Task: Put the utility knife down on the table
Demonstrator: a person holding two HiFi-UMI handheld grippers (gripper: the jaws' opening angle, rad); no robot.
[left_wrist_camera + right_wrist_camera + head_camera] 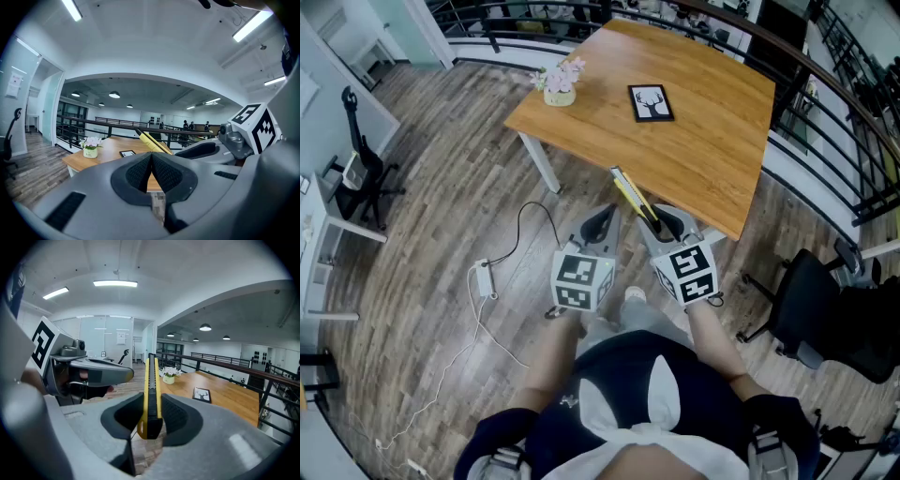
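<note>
- At the near edge of the counter (703, 150), both grippers hang side by side, over the floor (441, 216), jaws toward the counter.
- Right gripper (151, 416): jaws part open, clamped on the knife (151, 376); pads press both flat sides near its butt end.
- Knife: yellow with a black strip, stood on edge, sticking forward and slightly up out of the jaws. The butt pokes out just behind the pads.
- Head view: the knife is in the air, not lying on the counter. Its tip overlaps the counter's near edge in the picture; whether it is over the wood or just short of it, can't tell.
- Left gripper (151, 171): jaws fully together, pads touching, nothing between them. It sits just beside the right gripper and is clear of the knife.
- Left gripper view: the knife slants across, above the left jaws, with the right gripper's marker cube at the right.
- Counter: light wood with white legs. A pot (560, 86) of pale flowers sits near the far left corner, and a frame (651, 103) with a deer picture lies flat toward the middle. The two are well apart, and both are far from the knife.
- Floor: grey wood planks. A white cable (502, 258) with an adapter lies left of the grippers.
- Chair (825, 314): black, to the right of the counter, near the dark railing (853, 112).
- Bottom of the head view: the person's dark top and both forearms, one behind each marker cube.
</note>
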